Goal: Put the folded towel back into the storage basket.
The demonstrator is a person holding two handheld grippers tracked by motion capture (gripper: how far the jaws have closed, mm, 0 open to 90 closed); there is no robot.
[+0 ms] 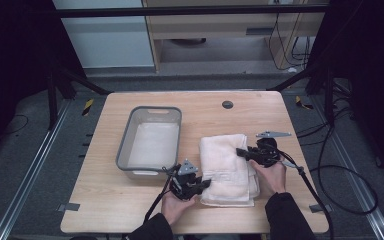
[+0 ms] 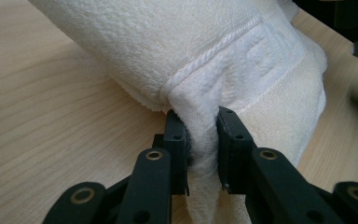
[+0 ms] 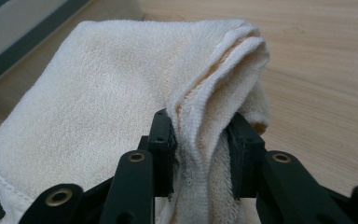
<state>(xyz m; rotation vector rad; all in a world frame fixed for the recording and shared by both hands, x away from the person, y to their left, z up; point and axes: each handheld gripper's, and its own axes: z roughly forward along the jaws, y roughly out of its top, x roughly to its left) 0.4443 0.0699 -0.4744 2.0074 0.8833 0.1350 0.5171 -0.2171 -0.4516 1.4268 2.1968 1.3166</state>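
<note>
A folded cream towel point(image 1: 225, 165) lies on the wooden table, right of centre. My left gripper point(image 1: 204, 184) pinches its near left corner; in the left gripper view the towel point(image 2: 242, 60) bunches between the two black jaws of that gripper point(image 2: 200, 140), which press on it. My right gripper point(image 1: 240, 152) holds the towel's far right edge. In the right gripper view several layers of the towel point(image 3: 98, 93) are squeezed between the jaws of that gripper point(image 3: 200, 140), and the edge is lifted a little.
A grey plastic tub point(image 1: 124, 146) with a white cloth inside stands left of the towel, close to my left gripper. A small dark round disc point(image 1: 227, 104) sits near the table's far edge. Cables trail from both grippers off the near and right sides.
</note>
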